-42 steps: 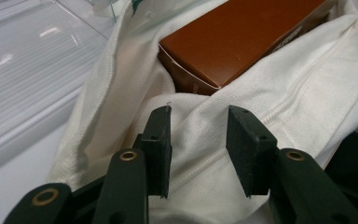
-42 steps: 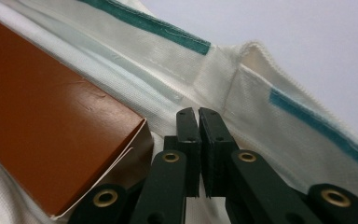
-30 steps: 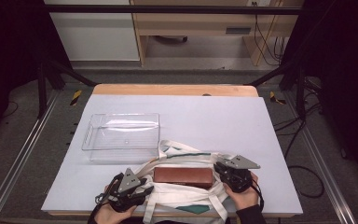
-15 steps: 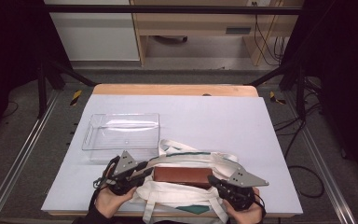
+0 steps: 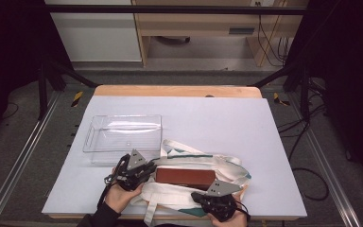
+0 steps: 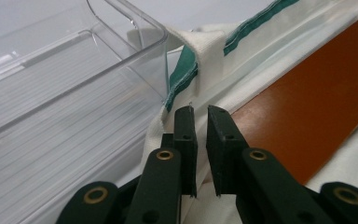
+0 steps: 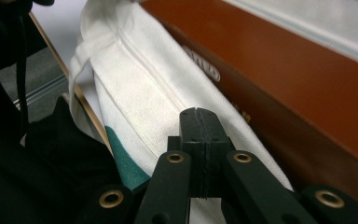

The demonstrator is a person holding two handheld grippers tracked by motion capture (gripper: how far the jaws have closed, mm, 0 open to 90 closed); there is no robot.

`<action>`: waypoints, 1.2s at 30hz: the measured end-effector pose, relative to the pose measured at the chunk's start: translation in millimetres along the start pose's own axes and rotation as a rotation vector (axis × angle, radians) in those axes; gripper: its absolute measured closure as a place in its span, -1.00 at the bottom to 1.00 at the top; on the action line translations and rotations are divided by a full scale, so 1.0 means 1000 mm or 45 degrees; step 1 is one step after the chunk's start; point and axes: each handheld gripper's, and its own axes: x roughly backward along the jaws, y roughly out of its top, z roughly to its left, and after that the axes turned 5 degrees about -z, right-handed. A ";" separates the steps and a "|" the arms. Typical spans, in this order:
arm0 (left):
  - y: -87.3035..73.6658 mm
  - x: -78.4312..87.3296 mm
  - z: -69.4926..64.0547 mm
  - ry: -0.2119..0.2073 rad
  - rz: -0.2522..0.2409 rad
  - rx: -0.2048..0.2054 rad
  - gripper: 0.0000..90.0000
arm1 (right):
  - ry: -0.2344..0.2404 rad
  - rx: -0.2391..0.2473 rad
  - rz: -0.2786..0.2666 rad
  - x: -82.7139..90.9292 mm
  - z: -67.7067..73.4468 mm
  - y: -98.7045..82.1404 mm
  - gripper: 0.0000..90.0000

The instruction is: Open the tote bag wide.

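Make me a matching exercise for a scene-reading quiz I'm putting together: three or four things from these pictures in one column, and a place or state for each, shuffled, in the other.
Things:
1. clear plastic bin
2. reddish-brown flat box
3. white canvas tote bag with green trim
4. right gripper

Places or states:
A. lies inside the open cloth bag
B. jaws pressed together
C. stands empty on the table, left of the bag
D. lies flat at the table's near edge, mouth held open between the two grippers

Right pairs: 1-C, 2-A, 3-D, 4-B
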 end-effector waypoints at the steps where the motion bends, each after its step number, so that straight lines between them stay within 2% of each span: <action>1: 0.000 0.000 0.000 0.004 0.003 0.005 0.82 | 0.005 -0.001 0.008 -0.001 0.000 -0.001 1.00; 5: -0.002 -0.003 -0.001 0.031 0.017 0.015 0.83 | 0.017 0.004 0.063 -0.007 0.000 -0.006 1.00; 8: -0.004 -0.007 -0.002 0.052 0.032 0.016 0.83 | 0.025 -0.005 0.072 -0.008 0.000 -0.007 1.00; 12: -0.005 -0.005 -0.002 0.045 0.024 0.024 0.82 | 0.031 -0.004 0.073 -0.009 0.000 -0.008 1.00; 13: -0.007 0.001 -0.002 0.019 0.002 0.057 0.82 | 0.030 0.000 0.074 -0.008 0.000 -0.008 1.00; 14: -0.007 0.001 -0.002 0.019 0.002 0.057 0.82 | 0.030 0.000 0.074 -0.008 0.000 -0.008 1.00; 15: -0.009 0.009 -0.005 0.014 -0.021 0.056 0.82 | 0.025 0.005 0.075 -0.008 0.001 -0.007 1.00; 17: -0.011 0.015 -0.009 0.004 -0.022 0.049 0.83 | 0.027 0.005 0.073 -0.007 0.001 -0.007 1.00; 19: -0.016 0.020 -0.013 -0.016 -0.006 0.044 0.86 | 0.028 0.010 0.058 -0.005 0.001 -0.004 1.00; 21: -0.026 0.021 -0.018 -0.048 0.046 0.055 0.90 | 0.028 0.017 0.015 0.000 0.001 -0.002 1.00; 25: -0.036 0.024 -0.025 -0.040 0.052 0.029 0.94 | -0.030 -0.002 -0.053 0.011 -0.004 0.001 1.00; 27: -0.039 0.024 -0.028 -0.032 0.065 0.011 0.95 | -0.060 -0.015 -0.042 0.013 -0.008 -0.001 1.00; 30: -0.043 0.023 -0.032 -0.020 0.080 -0.018 0.98 | -0.102 -0.033 0.021 0.010 -0.013 -0.006 1.00; 36: -0.042 0.019 -0.031 -0.034 0.082 0.000 0.98 | -0.099 -0.054 0.066 0.002 -0.016 -0.012 1.00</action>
